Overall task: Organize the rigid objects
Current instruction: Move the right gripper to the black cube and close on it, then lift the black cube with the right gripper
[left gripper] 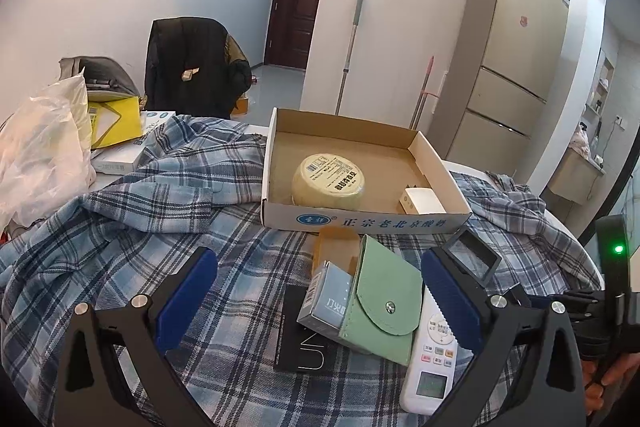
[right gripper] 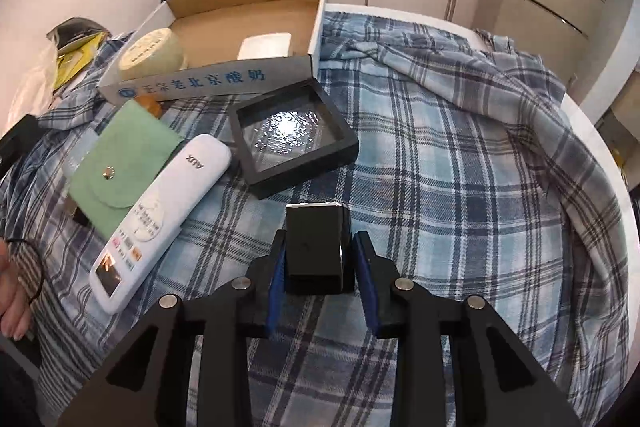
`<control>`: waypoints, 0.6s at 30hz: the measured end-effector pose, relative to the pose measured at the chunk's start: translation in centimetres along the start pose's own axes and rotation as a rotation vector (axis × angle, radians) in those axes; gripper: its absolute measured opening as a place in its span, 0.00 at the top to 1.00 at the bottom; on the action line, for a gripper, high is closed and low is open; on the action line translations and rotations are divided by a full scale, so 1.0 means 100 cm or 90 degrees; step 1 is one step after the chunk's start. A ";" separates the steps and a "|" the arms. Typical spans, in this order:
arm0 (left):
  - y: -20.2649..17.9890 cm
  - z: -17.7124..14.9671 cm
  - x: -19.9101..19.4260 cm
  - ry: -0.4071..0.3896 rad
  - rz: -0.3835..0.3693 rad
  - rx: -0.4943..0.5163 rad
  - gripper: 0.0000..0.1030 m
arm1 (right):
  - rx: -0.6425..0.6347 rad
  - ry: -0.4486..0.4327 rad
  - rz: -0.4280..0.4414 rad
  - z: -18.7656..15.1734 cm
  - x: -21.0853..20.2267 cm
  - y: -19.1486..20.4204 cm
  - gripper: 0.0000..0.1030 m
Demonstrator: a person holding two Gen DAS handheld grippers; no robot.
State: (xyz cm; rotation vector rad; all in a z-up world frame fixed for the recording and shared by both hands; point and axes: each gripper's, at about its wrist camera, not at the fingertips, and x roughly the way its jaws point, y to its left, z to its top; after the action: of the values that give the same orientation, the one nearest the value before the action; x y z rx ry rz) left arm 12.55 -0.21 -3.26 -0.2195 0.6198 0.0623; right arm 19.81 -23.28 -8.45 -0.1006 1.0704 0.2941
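Note:
An open cardboard box (left gripper: 360,221) (right gripper: 192,85) on the plaid cloth holds a round yellow tub (left gripper: 328,181) (right gripper: 150,53) and a white adapter (left gripper: 422,201) (right gripper: 264,46). In front of it lie a green snap pouch (left gripper: 384,307) (right gripper: 120,163), a grey carton (left gripper: 326,301), a black booklet (left gripper: 298,331), a white remote (left gripper: 430,359) (right gripper: 160,223) and a black framed display case (left gripper: 474,259) (right gripper: 292,139). My left gripper (left gripper: 316,303) is open around the pouch and carton. My right gripper (right gripper: 319,255) is shut on a small black box (right gripper: 316,247).
A blue plaid cloth (right gripper: 460,187) covers the round table. A plastic bag (left gripper: 40,155), yellow envelope (left gripper: 116,123) and white boxes (left gripper: 116,159) sit at the left. A chair with a black coat (left gripper: 192,67) and a fridge (left gripper: 504,67) stand behind.

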 end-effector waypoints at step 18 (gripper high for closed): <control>0.017 0.018 0.000 0.050 0.016 0.006 0.09 | 0.015 -0.108 -0.012 -0.017 -0.054 0.015 0.72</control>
State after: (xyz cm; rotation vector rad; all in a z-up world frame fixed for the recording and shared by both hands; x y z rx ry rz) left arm 13.39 1.82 -2.18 -0.2053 0.7006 0.0759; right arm 15.54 -23.20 -4.47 -0.0639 0.9031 0.2686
